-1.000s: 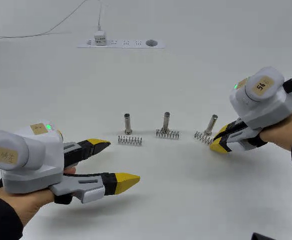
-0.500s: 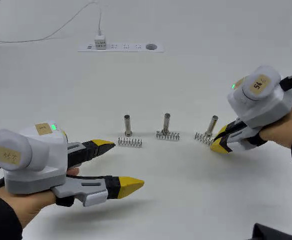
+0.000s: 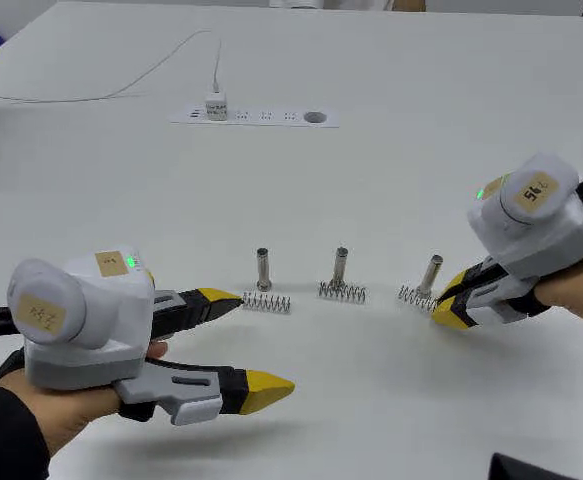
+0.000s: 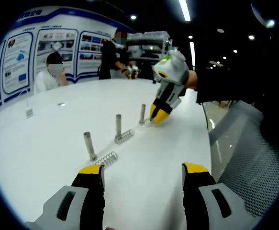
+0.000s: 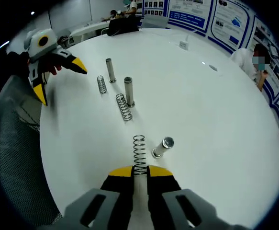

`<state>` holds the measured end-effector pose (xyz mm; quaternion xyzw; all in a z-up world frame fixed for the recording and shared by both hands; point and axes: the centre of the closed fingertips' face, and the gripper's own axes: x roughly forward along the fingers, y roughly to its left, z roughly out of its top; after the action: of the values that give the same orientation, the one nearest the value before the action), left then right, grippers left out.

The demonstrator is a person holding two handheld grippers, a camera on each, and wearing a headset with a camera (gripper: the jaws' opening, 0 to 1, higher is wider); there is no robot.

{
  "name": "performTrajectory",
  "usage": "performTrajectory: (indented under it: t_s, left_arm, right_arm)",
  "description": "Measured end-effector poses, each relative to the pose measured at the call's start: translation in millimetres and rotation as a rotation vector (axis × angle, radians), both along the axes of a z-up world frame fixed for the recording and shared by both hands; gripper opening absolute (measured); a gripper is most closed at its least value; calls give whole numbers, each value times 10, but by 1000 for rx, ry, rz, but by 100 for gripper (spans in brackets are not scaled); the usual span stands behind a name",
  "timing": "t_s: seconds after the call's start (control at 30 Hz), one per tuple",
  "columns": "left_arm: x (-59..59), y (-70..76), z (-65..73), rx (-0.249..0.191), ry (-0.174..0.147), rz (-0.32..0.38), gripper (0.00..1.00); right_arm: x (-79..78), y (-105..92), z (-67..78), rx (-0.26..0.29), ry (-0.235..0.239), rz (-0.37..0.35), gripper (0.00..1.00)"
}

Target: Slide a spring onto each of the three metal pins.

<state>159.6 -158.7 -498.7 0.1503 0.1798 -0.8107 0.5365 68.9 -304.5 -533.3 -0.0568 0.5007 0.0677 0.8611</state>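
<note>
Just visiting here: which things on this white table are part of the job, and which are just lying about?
Part of the job: three upright silver metal pins; three coiled wire springs lying beside them; right hand-held gripper, closed on the rightmost spring.

Just lying about: white plastic power strip; white plug with its thin cable.

The near end of the right spring [image 5: 139,151] disappears between the tips of your right gripper [image 5: 139,171], which pinch it, so you can't count the coils they hold. Your left gripper [image 4: 142,175], jaws spread, is cut off by the bottom edge of its own view. The power strip [image 3: 261,116] sockets are too small to make out, as is the print on the wall posters [image 4: 58,40].
</note>
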Motion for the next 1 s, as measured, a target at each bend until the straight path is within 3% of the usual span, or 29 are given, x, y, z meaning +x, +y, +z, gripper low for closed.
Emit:
performTrajectory:
  t_s: [0.23,0.53,1.0]
  left_arm:
    - [-91,-36,82,-5,-18,-38,66]
    - [-139,-215,169,-20,-15,-62,63]
    - [-338,-528,168,-30,-51,-140,54]
  right_arm:
    - [-37,88,107,-3,-10,35,11]
    - [-7,212,273,-11,-26,75,11]
    - [121,388,364,-38,-37,172,11]
